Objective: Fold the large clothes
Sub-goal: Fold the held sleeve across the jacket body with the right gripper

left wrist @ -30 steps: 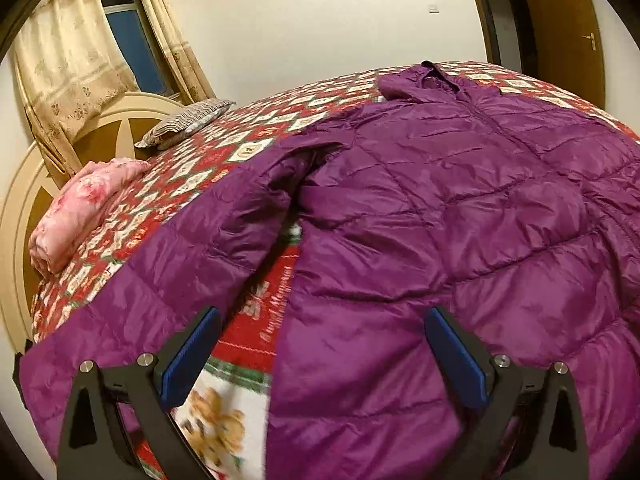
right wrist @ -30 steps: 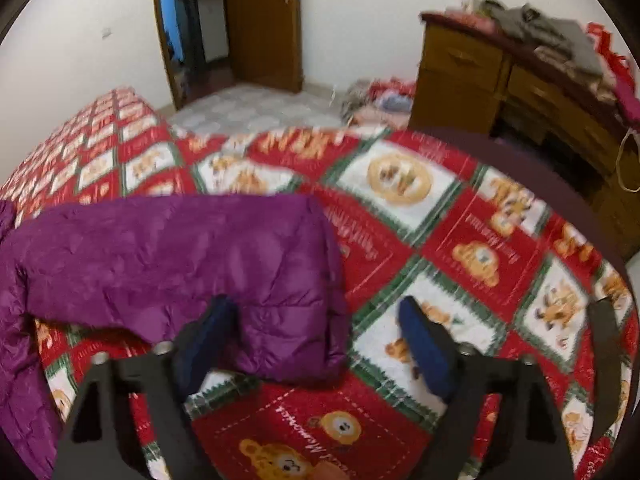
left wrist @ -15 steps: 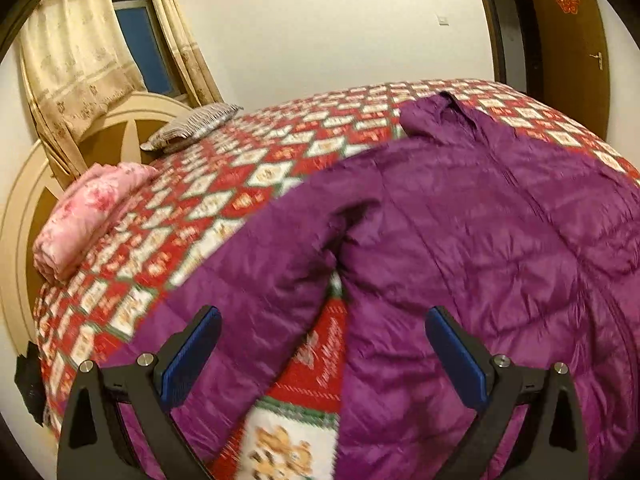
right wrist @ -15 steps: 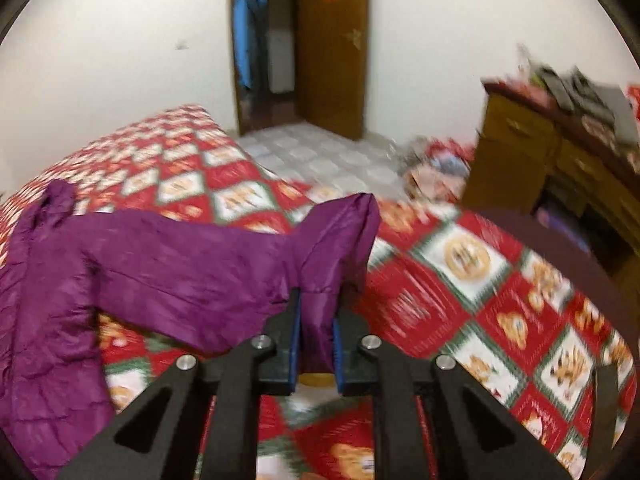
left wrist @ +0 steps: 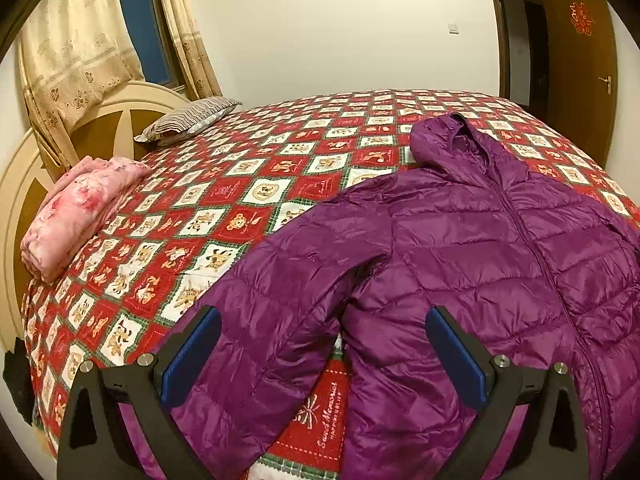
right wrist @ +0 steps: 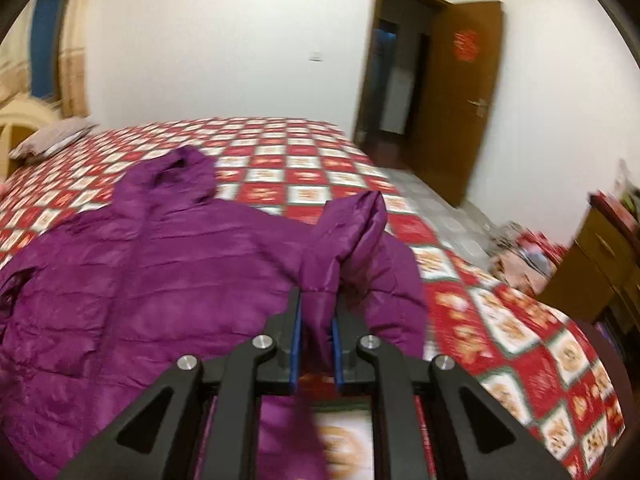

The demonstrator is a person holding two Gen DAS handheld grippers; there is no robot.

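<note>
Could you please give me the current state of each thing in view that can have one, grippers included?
Jacket: spread front up on the bed, zipped shut.
Left sleeve: lying flat, not gripped.
Right sleeve: cuff pinched and lifted over the jacket.
Left gripper: open, holding nothing.
Right gripper: shut on the right sleeve.
Door: open.
Pink blanket: folded, near the headboard.
Pillow: lying flat.
Curtain: drawn aside from the window.

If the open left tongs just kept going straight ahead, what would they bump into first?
Most likely the quilted purple puffer jacket on the bed: the left tongs point down at its near sleeve and armpit, though depth is hard to judge.
</note>
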